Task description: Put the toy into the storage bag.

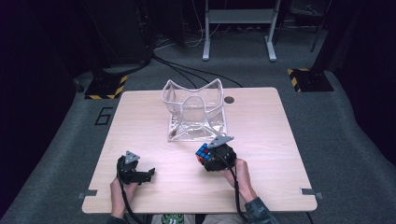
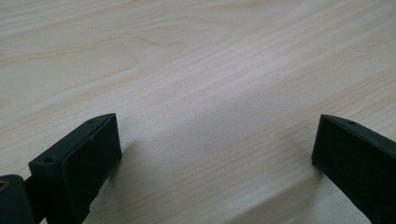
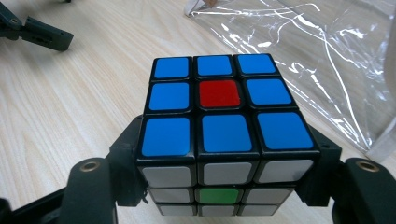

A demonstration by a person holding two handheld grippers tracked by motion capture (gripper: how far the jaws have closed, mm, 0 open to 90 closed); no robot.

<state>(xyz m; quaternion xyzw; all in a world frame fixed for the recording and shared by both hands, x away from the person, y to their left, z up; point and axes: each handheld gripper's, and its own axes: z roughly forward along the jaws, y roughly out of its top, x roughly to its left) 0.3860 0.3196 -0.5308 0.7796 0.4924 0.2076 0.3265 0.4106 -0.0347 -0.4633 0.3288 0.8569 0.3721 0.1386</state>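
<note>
high view: looked forward and down from above the tabletop's (image 1: 261,116) near edge, far off | left gripper view: faced bare tabletop (image 2: 196,70), very close | right gripper view: faced the clear bag (image 3: 327,51), close; shared with high view (image 1: 196,112)

Clear bag (image 1: 196,112) sits mid-table (image 1: 261,177), upper center of frame. Cube (image 1: 203,152) is just below it w/ the right gripper (image 1: 211,154), lower center. Left gripper (image 1: 148,174) is lower left, well apart from both.
</note>
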